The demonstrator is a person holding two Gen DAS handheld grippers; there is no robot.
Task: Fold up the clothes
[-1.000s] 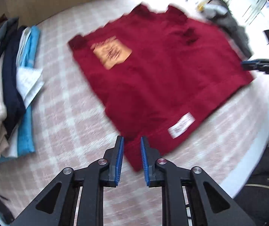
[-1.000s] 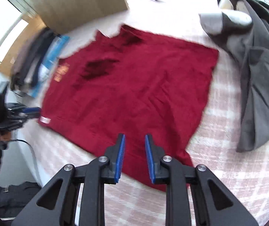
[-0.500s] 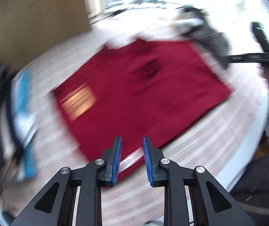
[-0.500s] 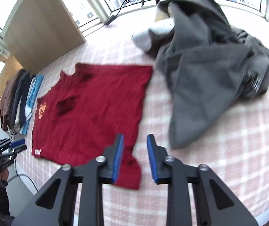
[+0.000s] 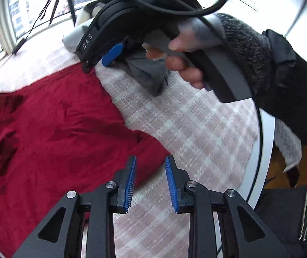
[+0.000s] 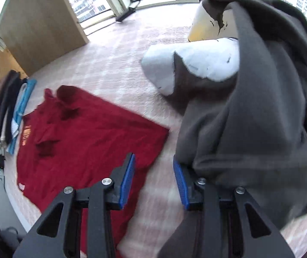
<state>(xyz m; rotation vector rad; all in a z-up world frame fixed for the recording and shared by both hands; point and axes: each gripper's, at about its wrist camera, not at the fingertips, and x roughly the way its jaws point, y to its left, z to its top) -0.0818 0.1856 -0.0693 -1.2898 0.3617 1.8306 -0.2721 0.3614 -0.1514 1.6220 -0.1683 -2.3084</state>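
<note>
The flat dark-red knit garment (image 6: 84, 142) lies spread on the checked pink-and-white surface (image 5: 188, 129), not yet folded. Both the left gripper (image 5: 149, 180) and the right gripper (image 6: 153, 181) are spreading their fingers — nothing between them. Next, probably: pinch its near-edge corners.

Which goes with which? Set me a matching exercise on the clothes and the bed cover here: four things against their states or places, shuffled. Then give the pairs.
Things:
1. red garment
2. grey garment
3. row of folded clothes
4. checked cover

States or places:
a. heaped and crumpled
b. spread out flat
c. lying under all the clothes
d. lined up at the far left edge, right wrist view

Pairs: 1-b, 2-a, 3-d, 4-c
</note>
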